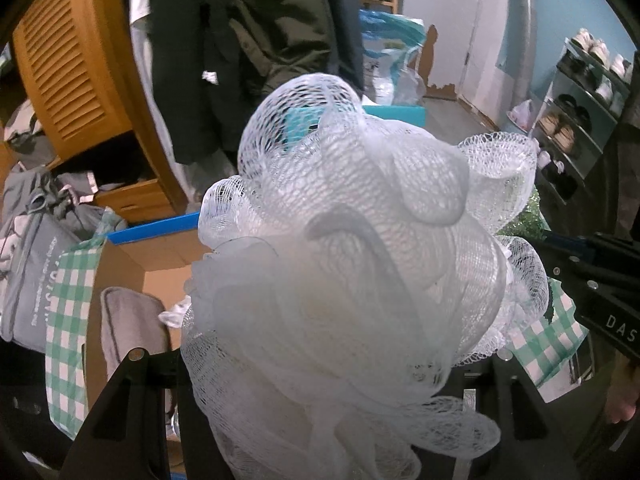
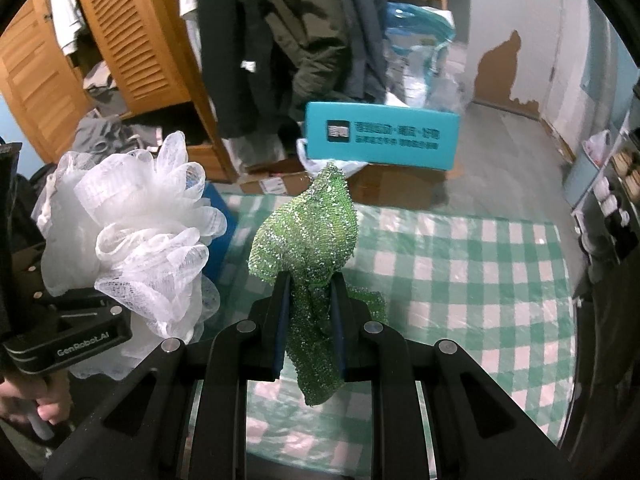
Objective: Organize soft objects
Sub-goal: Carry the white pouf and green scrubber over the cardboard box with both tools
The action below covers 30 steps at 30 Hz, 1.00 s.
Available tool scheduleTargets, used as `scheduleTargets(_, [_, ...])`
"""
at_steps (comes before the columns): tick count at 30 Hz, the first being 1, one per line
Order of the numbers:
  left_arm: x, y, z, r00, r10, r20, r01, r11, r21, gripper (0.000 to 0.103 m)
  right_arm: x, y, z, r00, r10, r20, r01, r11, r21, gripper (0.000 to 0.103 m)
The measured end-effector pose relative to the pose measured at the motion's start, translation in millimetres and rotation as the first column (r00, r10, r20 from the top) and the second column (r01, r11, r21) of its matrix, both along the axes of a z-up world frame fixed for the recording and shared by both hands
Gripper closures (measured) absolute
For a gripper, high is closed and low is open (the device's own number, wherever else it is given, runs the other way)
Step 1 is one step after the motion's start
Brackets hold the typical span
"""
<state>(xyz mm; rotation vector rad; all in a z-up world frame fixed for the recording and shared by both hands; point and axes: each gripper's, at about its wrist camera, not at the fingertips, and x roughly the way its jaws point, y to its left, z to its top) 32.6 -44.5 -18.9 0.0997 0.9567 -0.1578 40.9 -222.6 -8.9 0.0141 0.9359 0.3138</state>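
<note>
My left gripper (image 1: 332, 360) is shut on a white mesh bath pouf (image 1: 352, 248) that fills most of the left wrist view and hides its fingertips. The pouf also shows in the right wrist view (image 2: 132, 232), held up at the left by the left gripper (image 2: 80, 320). My right gripper (image 2: 309, 292) is shut on a sparkly green scrub cloth (image 2: 308, 232), which bunches up above the fingers and hangs below them, over a green-and-white checked tablecloth (image 2: 460, 272). The right gripper shows at the right edge of the left wrist view (image 1: 592, 276).
A teal box (image 2: 380, 140) stands beyond the table's far edge. An open cardboard box (image 1: 160, 264) holding a grey item (image 1: 128, 320) lies at the left. A wooden louvred wardrobe (image 2: 132, 40), hanging dark coats (image 2: 304, 28) and a shoe rack (image 1: 576, 120) surround the table.
</note>
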Motion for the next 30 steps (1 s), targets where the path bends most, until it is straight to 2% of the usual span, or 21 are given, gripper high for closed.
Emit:
scheduleTargets(15, [-1.7, 78.7, -3.0, 0.991, 0.137, -0.002, -0.137, 0.990, -0.031, 0.043, 17.1, 83.3, 2.5, 0.992, 0.122, -0.006, -0.122, 0.992, 0.007, 0.087])
scheduleTargets(23, [0.7, 120.9, -15.5, 0.977, 0.212, -0.028, -0.213, 0.976, -0.037, 0.043, 23.6, 130.5, -1.8, 0.982, 0.190, -0.016, -0.190, 0.982, 0.001, 0.087])
scheduleTargets(30, [4.7, 150.1, -38.3, 0.961, 0.265, -0.076, -0.268, 0.963, -0.027, 0.043, 34.2, 168.3, -15.8, 0.969, 0.242, -0.057, -0.242, 0.970, 0.002, 0.087])
